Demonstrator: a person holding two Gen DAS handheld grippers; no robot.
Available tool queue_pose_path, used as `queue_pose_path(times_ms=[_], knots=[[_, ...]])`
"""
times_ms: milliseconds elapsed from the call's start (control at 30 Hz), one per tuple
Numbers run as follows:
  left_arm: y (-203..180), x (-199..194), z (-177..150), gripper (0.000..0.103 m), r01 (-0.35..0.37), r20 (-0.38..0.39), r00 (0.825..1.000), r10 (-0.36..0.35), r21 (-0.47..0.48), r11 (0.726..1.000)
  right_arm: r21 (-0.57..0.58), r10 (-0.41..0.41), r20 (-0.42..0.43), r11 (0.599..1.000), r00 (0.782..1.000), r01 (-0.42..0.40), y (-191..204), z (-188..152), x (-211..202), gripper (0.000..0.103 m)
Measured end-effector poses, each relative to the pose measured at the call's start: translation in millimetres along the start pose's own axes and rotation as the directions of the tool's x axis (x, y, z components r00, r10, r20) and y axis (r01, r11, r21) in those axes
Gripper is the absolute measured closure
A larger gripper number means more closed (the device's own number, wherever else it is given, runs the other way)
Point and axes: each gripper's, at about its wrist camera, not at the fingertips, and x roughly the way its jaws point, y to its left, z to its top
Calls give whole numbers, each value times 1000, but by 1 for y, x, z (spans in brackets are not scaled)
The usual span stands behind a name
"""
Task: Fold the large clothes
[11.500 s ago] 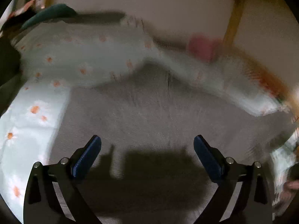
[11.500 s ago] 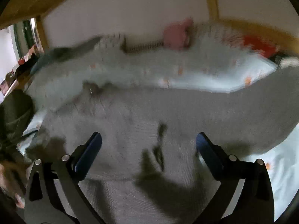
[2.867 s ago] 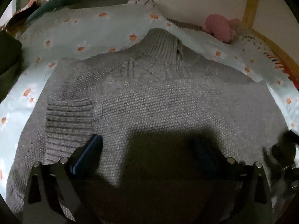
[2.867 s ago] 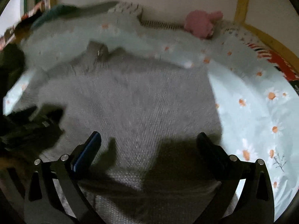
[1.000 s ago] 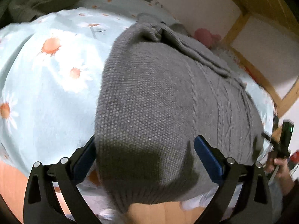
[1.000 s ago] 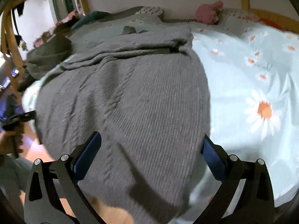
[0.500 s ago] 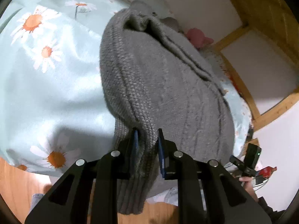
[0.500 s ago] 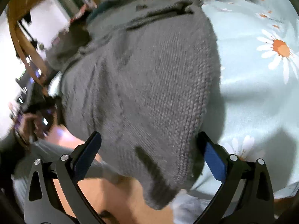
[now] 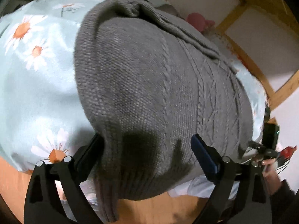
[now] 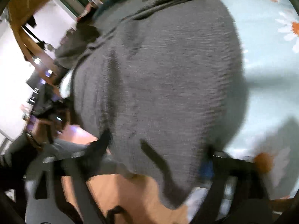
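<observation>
A grey knitted sweater [image 9: 149, 74] lies on the bed, its ribbed hem hanging over the near edge. My left gripper [image 9: 149, 147] straddles the hem's left corner; its jaws are opening, the knit lies between them, and neither blue pad presses it. In the blurred right wrist view the sweater [image 10: 158, 65] fills the middle. My right gripper [image 10: 156, 153] straddles the hem's right corner with its jaws closing. One finger stands beside the knit and the other is partly hidden behind it, with no squeeze visible.
A pale blue daisy-print cover [image 9: 37, 74] spreads under the sweater, also in the right wrist view [image 10: 261, 56]. A pink plush toy [image 9: 196, 21] and the wooden bed frame [image 9: 261, 74] lie beyond. Wooden floor [image 9: 168, 205] shows below the hem. A person's hand [image 9: 269, 164] is at the right.
My left gripper, pinched on the hem half a second ago, has spread wide and let the knit go. The right gripper has tipped downward closer to the hem, and its view has blurred.
</observation>
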Motion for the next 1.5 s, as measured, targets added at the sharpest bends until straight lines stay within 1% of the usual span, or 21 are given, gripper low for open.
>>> queue_pose_path(times_ms=[67, 100, 133, 167, 200, 233, 300, 400, 467, 533, 600, 667, 700, 733, 867, 1067, 1200, 1300, 1367, 1400, 1500], knots=[[1, -1, 1, 12, 26, -11, 1000, -26, -18, 1000, -35, -42, -16, 999, 999, 41, 10, -1, 6, 16], [6, -4, 2, 14, 61, 0, 998, -61, -53, 997, -35, -26, -24, 999, 999, 25, 11, 1, 6, 39], [12, -7, 2, 30, 84, 10, 996, -84, -85, 993, -30, -9, -34, 1000, 999, 8, 13, 3, 6, 54], [19, -10, 2, 48, 100, 18, 995, -99, -124, 987, -32, -15, -19, 999, 1000, 14, 14, 6, 3, 78], [26, -13, 1, 77, 117, 24, 993, -115, -149, 982, -32, -17, -5, 999, 1000, 17, 15, 7, 1, 87], [29, -13, 2, 86, 140, 27, 990, -138, -162, 977, -22, 0, 4, 1000, 1000, 0, 15, 8, 0, 87], [23, -16, 2, 86, 120, 26, 993, -117, -123, 985, -3, 62, 17, 998, 998, -62, 14, 8, -4, 87], [14, -17, 2, 85, 85, 24, 996, -83, -77, 993, 55, 202, 86, 977, 976, -207, 8, 13, -18, 88], [19, -8, 0, 54, 56, -14, 998, -58, -103, 993, 82, 139, 60, 986, 988, -144, 2, 15, -13, 87], [22, -3, -2, 50, 76, -19, 997, -78, -112, 991, 115, 41, -16, 993, 999, -38, -2, 11, 8, 85], [17, -1, -2, 46, 78, -26, 996, -81, -99, 992, 120, 44, -35, 992, 998, -39, -3, 9, 17, 85], [15, -2, -1, 49, 86, -46, 995, -91, -98, 991, 113, 113, -3, 987, 994, -112, 4, 11, 14, 88], [13, -4, -1, 58, 108, -49, 992, -113, -93, 990, 108, 150, 15, 983, 989, -151, 8, 13, 12, 90], [9, -4, -2, 86, 122, -50, 991, -127, -89, 989, 109, 203, 46, 972, 978, -207, 11, 15, 7, 90], [1, -13, -1, 86, 185, -6, 983, -186, -73, 980, 144, 315, 152, 931, 937, -336, 5, 20, -10, 90], [3, -38, 2, 86, 363, 105, 929, -354, -90, 927, 158, 401, 239, 883, 885, -442, -3, 26, -18, 90], [2, -34, 0, 87, 368, 82, 929, -361, -97, 925, 162, 385, 219, 892, 896, -423, -6, 29, -20, 91], [1, -42, 4, 87, 406, 113, 912, -395, -95, 909, 161, 414, 258, 873, 873, -461, -14, 37, -34, 91], [10, -46, 5, 87, 426, 138, 902, -410, -123, 896, 229, 333, 239, 893, 912, -387, -30, 41, -29, 91], [11, -45, 4, 87, 418, 135, 906, -401, -130, 899, 267, 330, 237, 882, 914, -388, -36, 40, -26, 91], [7, -47, 5, 87, 413, 120, 909, -400, -125, 902, 250, 368, 253, 869, 895, -428, -29, 43, -30, 91]])
